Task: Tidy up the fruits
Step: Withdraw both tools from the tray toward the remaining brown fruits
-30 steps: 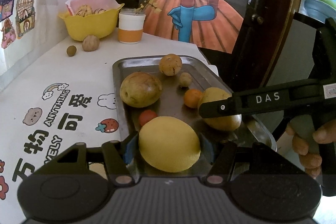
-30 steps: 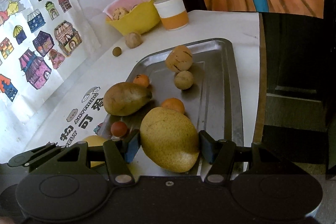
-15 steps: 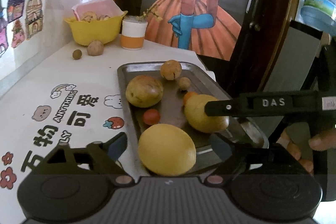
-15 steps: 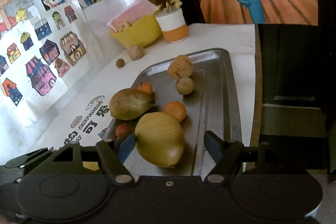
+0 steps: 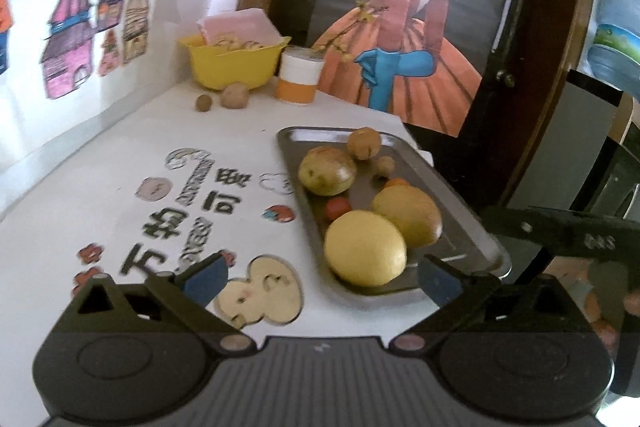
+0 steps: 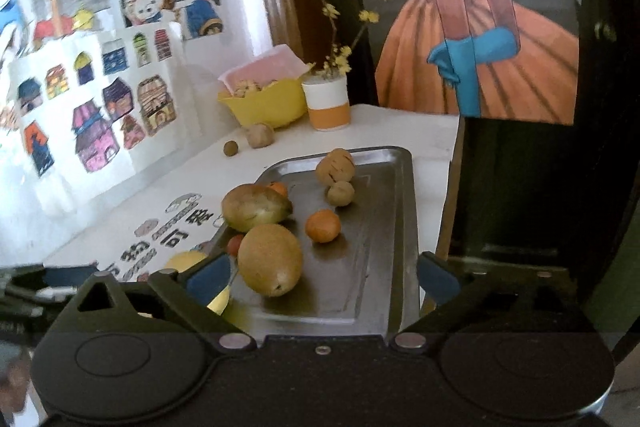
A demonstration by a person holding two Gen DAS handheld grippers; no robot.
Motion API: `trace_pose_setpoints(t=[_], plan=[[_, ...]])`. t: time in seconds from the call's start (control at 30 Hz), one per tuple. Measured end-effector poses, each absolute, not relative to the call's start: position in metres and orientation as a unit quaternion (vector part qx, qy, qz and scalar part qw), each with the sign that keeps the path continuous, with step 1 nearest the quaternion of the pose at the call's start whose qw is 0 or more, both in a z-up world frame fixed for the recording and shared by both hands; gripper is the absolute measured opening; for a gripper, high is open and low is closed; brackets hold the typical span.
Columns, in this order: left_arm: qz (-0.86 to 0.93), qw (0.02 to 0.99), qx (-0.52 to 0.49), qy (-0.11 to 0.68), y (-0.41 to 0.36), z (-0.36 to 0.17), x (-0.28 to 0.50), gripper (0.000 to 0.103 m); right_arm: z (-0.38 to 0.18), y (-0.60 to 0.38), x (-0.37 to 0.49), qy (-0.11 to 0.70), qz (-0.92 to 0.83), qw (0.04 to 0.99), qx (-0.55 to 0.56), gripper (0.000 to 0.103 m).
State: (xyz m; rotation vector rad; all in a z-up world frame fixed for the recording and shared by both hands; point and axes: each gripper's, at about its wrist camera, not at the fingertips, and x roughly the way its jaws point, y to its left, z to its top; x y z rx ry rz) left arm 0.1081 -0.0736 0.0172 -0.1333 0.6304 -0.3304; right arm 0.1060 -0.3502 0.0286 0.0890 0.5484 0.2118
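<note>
The bench [image 5: 120, 163] carries a tray [image 5: 452, 203]. On the tray lie a lemon [image 5: 364, 247] at the near end, a pear [image 6: 270, 259] just beside it, and a mango [image 5: 326, 170] farther back. The left gripper [image 5: 320, 277] and right gripper [image 6: 322, 277] hover at the tray's near edge, fingers spread wide, holding nothing.

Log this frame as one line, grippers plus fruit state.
left gripper: open, empty | right gripper: open, empty | yellow fruit: on tray | brownish pear: on tray
</note>
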Motion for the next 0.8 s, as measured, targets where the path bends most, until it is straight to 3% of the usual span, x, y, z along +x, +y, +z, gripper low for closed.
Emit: trace_pose_setpoints(t=[0.47,0.8], plan=[[-0.117,0.930,-0.056,0.342,-0.010,0.032,0.085,0.102,0.028,-0.283,0.058,0.381,0.139,0.914,0.026,0.102],[-0.096,0.940,-0.022,0.327,0.017,0.086,0.104,0.102,0.099,-0.233,0.067,0.379,0.205,0.902,0.019,0.102]])
